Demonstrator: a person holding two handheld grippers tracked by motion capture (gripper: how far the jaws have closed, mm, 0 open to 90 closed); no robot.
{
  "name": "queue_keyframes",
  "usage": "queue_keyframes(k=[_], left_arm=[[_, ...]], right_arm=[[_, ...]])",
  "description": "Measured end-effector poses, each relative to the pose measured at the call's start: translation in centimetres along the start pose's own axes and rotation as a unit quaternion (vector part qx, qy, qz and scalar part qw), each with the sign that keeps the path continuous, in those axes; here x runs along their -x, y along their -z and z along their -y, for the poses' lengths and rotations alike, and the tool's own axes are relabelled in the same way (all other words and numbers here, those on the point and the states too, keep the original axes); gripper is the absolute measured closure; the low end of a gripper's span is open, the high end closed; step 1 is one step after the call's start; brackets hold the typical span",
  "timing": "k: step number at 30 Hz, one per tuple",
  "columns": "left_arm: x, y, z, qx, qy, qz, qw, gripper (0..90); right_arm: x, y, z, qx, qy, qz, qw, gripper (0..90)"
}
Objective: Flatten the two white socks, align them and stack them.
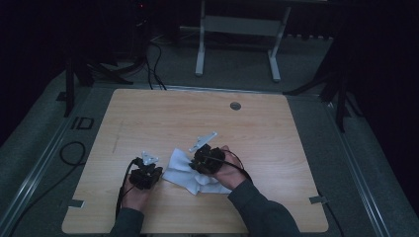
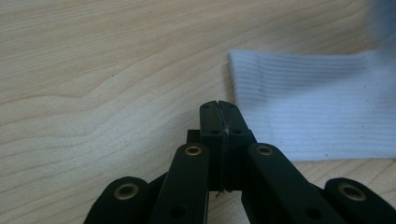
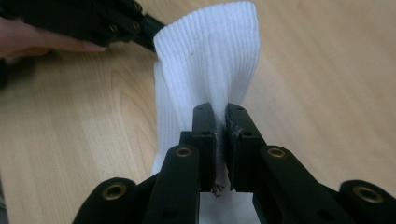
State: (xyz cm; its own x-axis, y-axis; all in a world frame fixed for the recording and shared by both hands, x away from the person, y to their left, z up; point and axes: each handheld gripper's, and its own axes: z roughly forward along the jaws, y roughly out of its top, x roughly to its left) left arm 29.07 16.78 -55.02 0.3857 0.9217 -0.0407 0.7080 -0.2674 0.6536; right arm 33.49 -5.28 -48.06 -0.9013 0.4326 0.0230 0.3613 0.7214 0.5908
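Observation:
A white ribbed sock lies crumpled at the middle of the wooden table. My right gripper is shut on a fold of the sock, which stretches away from its jaws, lifted off the wood. In the high view the right gripper is over the sock's right part. My left gripper is shut with nothing between its jaws, low over bare wood just left of the sock's edge. The high view has the left gripper at the sock's left side.
A round cable hole sits near the table's far edge. The other hand and its gripper appear beyond the sock in the right gripper view. Cables trail off the table's left front. A white frame stands on the floor behind.

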Motion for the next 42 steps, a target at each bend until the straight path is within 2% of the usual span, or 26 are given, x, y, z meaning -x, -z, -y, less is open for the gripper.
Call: queue_keyframes(k=[4, 5, 7, 14, 16, 17, 18, 19, 20, 24, 28, 31, 34, 38, 42], left_arm=[[0.1, -0.3, 0.1, -0.008, -0.003, 0.001, 1.0000, 89.7], [0.2, -0.3, 0.1, -0.007, -0.003, 0.001, 1.0000, 89.7], [0.2, -0.3, 0.1, -0.007, -0.004, 0.000, 1.0000, 89.7], [0.3, -0.3, 0.1, -0.008, -0.005, 0.002, 1.0000, 89.7], [0.3, -0.3, 0.1, -0.008, -0.004, 0.003, 1.0000, 89.7], [0.3, -0.3, 0.1, -0.008, -0.004, 0.002, 1.0000, 89.7], [0.3, -0.2, 0.1, -0.008, -0.003, 0.000, 1.0000, 89.7], [0.2, -0.2, 0.1, -0.005, -0.003, -0.002, 1.0000, 89.7], [0.2, 0.0, 0.0, -0.002, -0.001, -0.004, 1.0000, 89.6], [0.1, 0.9, -0.2, 0.024, 0.002, -0.008, 0.9997, 89.6], [0.9, 1.8, -0.5, 0.055, -0.022, 0.002, 0.9982, 89.6], [1.8, 1.5, -0.6, 0.048, -0.047, 0.004, 0.9978, 89.6], [2.5, 0.6, -0.6, 0.030, -0.067, 0.001, 0.9973, 89.6], [2.7, -0.2, -0.6, 0.019, -0.075, -0.005, 0.9970, 89.7], [2.7, -0.4, -0.6, 0.018, -0.074, -0.005, 0.9971, 89.7]], right_arm=[[0.0, -1.8, 0.8, -0.008, -0.024, -0.007, 0.9996, 82.9], [0.0, -1.8, 0.8, -0.008, -0.024, -0.007, 0.9996, 82.9], [-0.1, -2.7, 1.1, -0.009, -0.043, -0.016, 0.9989, 82.8], [-0.7, -4.1, 1.3, -0.015, -0.048, -0.025, 0.9985, 82.5], [-0.8, -4.6, 1.4, -0.014, -0.058, -0.026, 0.9979, 81.9], [-0.8, -4.6, 1.4, -0.014, -0.058, -0.026, 0.9979, 80.7], [-0.7, -4.9, 1.5, -0.016, -0.063, -0.028, 0.9975, 74.0], [-0.7, -4.9, 1.5, -0.016, -0.063, -0.028, 0.9975, 74.0], [-0.8, -5.0, 1.6, -0.016, -0.061, -0.020, 0.9978, 69.5], [-0.7, -4.9, 1.7, -0.011, -0.064, -0.012, 0.9978, 68.3], [-0.6, -4.9, 1.8, -0.011, -0.067, -0.008, 0.9977, 66.6], [-0.5, -4.9, 1.9, -0.011, -0.068, -0.009, 0.9976, 66.6], [-0.5, -5.1, 2.0, -0.014, -0.070, -0.009, 0.9974, 66.8], [-0.4, -5.2, 2.1, -0.016, -0.069, -0.011, 0.9974, 66.7], [-0.5, -4.9, 2.1, -0.013, -0.066, -0.012, 0.9977, 64.9]])
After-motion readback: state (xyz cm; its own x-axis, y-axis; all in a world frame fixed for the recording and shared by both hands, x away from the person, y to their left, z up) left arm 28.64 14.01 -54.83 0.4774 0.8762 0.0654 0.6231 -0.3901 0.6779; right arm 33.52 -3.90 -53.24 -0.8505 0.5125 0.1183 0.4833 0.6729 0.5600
